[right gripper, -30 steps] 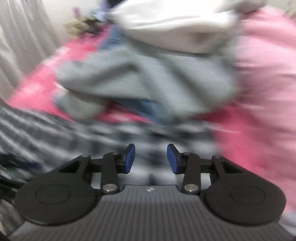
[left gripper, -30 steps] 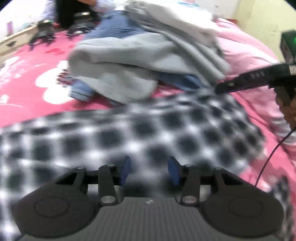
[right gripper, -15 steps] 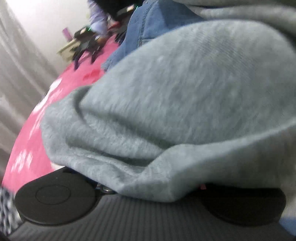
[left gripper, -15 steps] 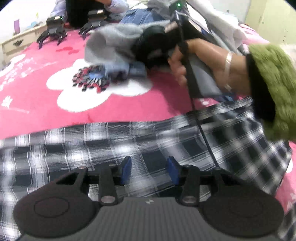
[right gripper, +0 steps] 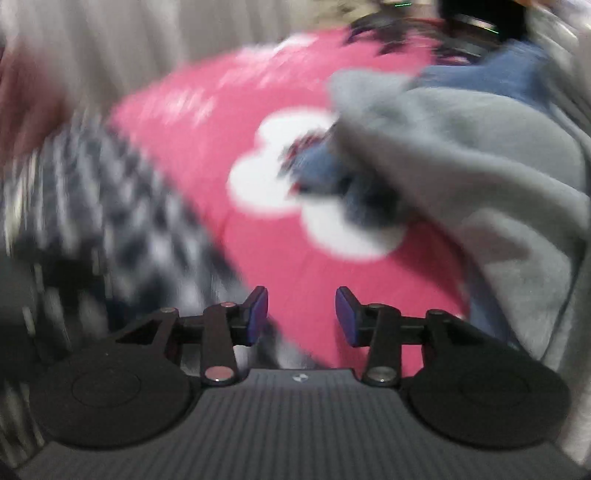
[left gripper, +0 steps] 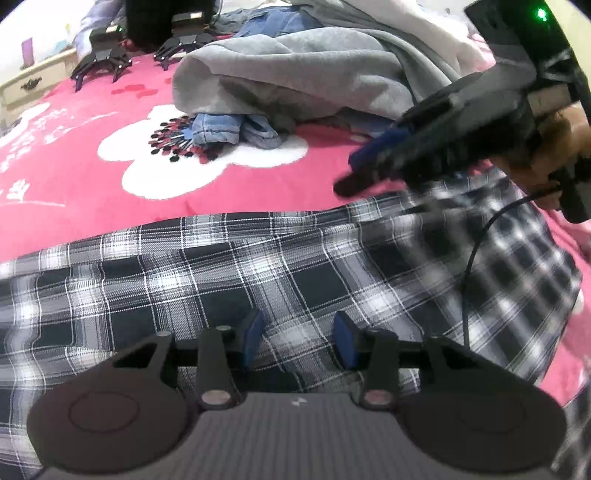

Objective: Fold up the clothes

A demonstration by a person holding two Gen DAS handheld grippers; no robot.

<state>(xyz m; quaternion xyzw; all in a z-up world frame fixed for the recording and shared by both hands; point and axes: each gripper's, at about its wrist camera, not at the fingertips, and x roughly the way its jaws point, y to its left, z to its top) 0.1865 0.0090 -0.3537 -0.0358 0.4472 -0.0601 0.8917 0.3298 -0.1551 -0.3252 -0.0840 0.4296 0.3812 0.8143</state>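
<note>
A black-and-white plaid shirt [left gripper: 229,280] lies spread on the pink bedspread [left gripper: 85,184]. My left gripper [left gripper: 297,343] hovers open just over it, nothing between its blue pads. In the left wrist view my right gripper [left gripper: 354,173], held by a hand [left gripper: 554,147], hangs over the shirt's far right part. The right wrist view is blurred: my right gripper [right gripper: 301,315] is open and empty above the bedspread [right gripper: 236,258], with the plaid shirt [right gripper: 110,214] to its left and a grey garment [right gripper: 480,158] to its right.
A pile of clothes sits at the back: a grey sweatshirt [left gripper: 295,74], denim [left gripper: 236,129] under it, white fabric [left gripper: 424,33] on top. Two other black grippers [left gripper: 147,48] rest at the far edge near a person. A cream drawer unit [left gripper: 29,85] stands at the left.
My right gripper has pulled back out of the grey garment and swung left and down toward the plaid shirt's far edge. The left gripper stayed over the shirt, open.
</note>
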